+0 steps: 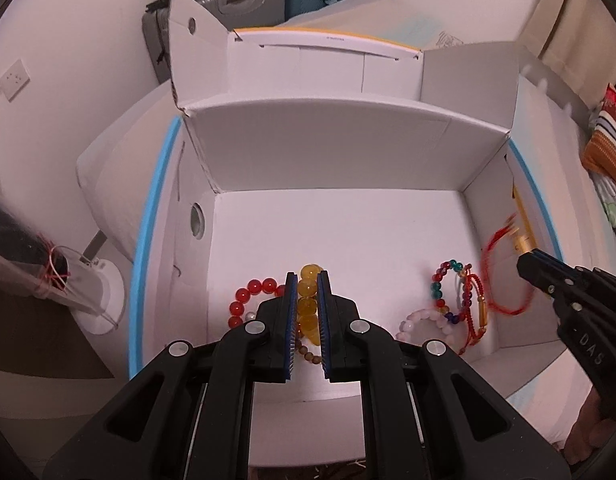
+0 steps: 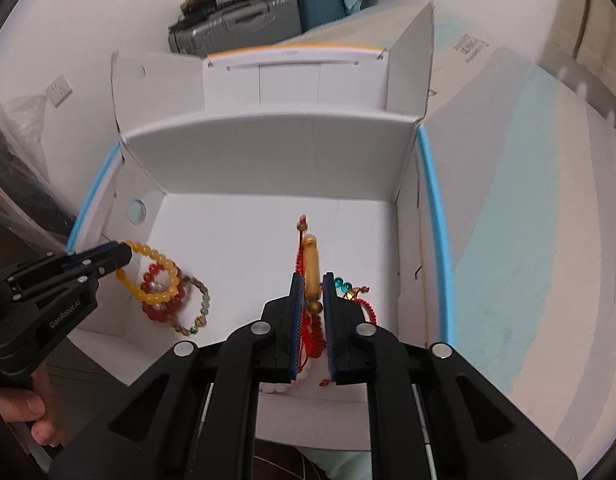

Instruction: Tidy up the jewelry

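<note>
An open white cardboard box [image 1: 336, 152] [image 2: 268, 152] holds several bracelets. My left gripper [image 1: 307, 280] [image 2: 124, 254] is shut on a yellow bead bracelet [image 1: 308, 304] [image 2: 152, 276] over a red bead bracelet [image 1: 248, 300] [image 2: 164, 300] and a brown bead bracelet [image 2: 196, 308] at the box's left. My right gripper [image 2: 311, 280] [image 1: 522, 260] is shut on a red cord bracelet with a gold tube [image 2: 311, 264] [image 1: 504, 276] at the box's right. A multicoloured bead bracelet [image 1: 448, 292], a second red cord bracelet [image 1: 474, 312] and a pink bead bracelet [image 1: 424, 320] lie below it.
The box sits on a bed with white and light-blue bedding [image 2: 508, 220]. Grey and teal suitcases [image 2: 268, 16] stand by the back wall. A white round object [image 1: 100, 292] stands left of the box. A striped cloth [image 1: 604, 136] lies at far right.
</note>
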A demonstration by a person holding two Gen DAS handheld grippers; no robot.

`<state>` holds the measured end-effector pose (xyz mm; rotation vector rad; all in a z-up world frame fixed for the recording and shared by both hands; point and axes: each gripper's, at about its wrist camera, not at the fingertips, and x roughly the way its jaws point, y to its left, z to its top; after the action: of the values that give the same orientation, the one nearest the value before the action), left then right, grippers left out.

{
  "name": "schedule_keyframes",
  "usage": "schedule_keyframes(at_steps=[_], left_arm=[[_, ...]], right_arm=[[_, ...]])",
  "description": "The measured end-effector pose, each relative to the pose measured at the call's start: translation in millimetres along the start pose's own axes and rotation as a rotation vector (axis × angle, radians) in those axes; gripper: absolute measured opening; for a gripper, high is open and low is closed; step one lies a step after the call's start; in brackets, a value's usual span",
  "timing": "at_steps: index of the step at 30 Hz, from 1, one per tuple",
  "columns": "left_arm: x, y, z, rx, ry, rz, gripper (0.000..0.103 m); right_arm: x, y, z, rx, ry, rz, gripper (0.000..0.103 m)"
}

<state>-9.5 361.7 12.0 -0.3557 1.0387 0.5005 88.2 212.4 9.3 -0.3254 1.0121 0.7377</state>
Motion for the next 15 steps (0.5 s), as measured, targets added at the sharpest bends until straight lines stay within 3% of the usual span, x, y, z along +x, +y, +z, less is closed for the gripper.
schedule_keyframes(at_steps=[1, 4, 5, 12, 14, 15], left_arm=[[0, 0, 0, -0.004, -0.004, -0.001, 0.010], [-5, 2, 1, -0.013, -0.035, 0.005, 0.015], [-8, 3, 1, -0.013, -0.045, 0.010, 0.025], [-42, 5, -3, -0.027, -0.151, 0.029, 0.075], [-54, 3, -8, -0.022, -0.188, 0.023, 0.093], [-63, 2, -12, -0.015, -0.213, 0.028, 0.095]], right_arm=[[3, 0, 0, 0.004, 0.006, -0.004, 0.012], [4, 0, -1, 0.011, -0.009, -0.005, 0.040], [1, -1, -2, 0.015, -0.031, -0.006, 0.051], [-30, -2, -7, 0.044, -0.127, 0.008, 0.086], [-40, -3, -12, 0.050, -0.151, 0.004, 0.092], [-44, -3, -15, 0.050, -0.159, -0.004, 0.095]])
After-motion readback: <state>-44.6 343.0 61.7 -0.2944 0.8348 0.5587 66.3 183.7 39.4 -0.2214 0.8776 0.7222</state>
